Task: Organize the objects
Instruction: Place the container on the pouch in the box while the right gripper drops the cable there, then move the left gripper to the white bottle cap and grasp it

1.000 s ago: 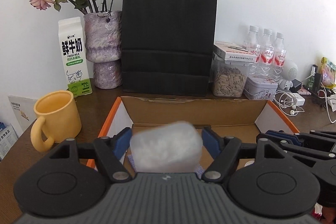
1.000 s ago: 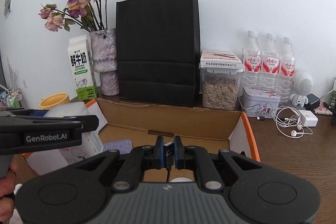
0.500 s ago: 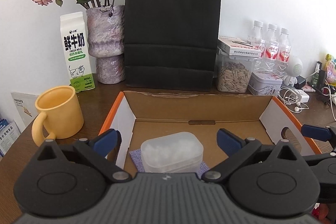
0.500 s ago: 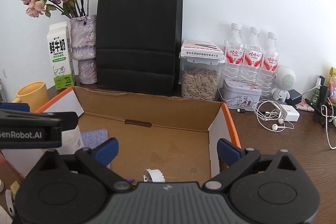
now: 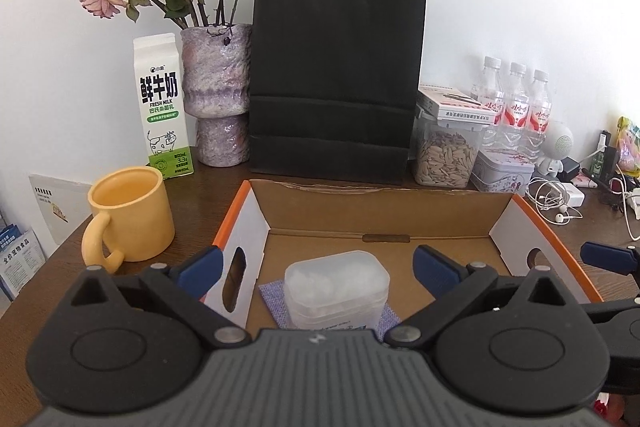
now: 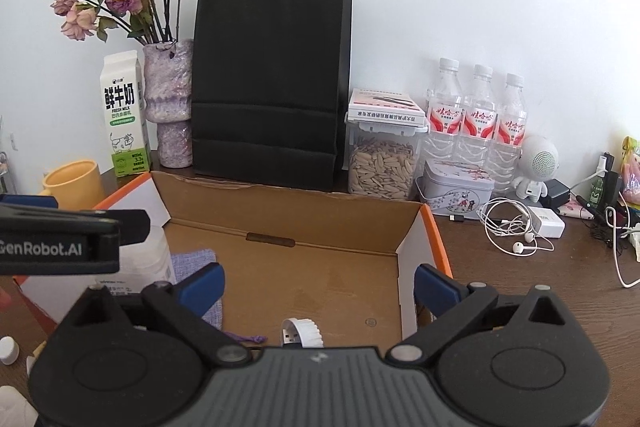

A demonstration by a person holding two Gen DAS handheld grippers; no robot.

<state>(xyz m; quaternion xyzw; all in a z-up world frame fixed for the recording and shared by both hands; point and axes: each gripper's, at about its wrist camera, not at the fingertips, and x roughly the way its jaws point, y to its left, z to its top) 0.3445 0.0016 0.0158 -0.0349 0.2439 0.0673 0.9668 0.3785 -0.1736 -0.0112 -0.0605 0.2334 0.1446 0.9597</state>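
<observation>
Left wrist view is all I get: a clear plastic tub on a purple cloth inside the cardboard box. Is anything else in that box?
Observer: Yes. The right wrist view shows a small white ribbed plastic piece with a USB plug lying on the floor of the open cardboard box, near its front edge.
Operator: Is the other tool holding it?
Observer: No. The right tool is open, with nothing between its fingers.
Operator: Anything outside the box that I miss?
Observer: A small white round cap lies on the brown wooden table, left of the box.
</observation>
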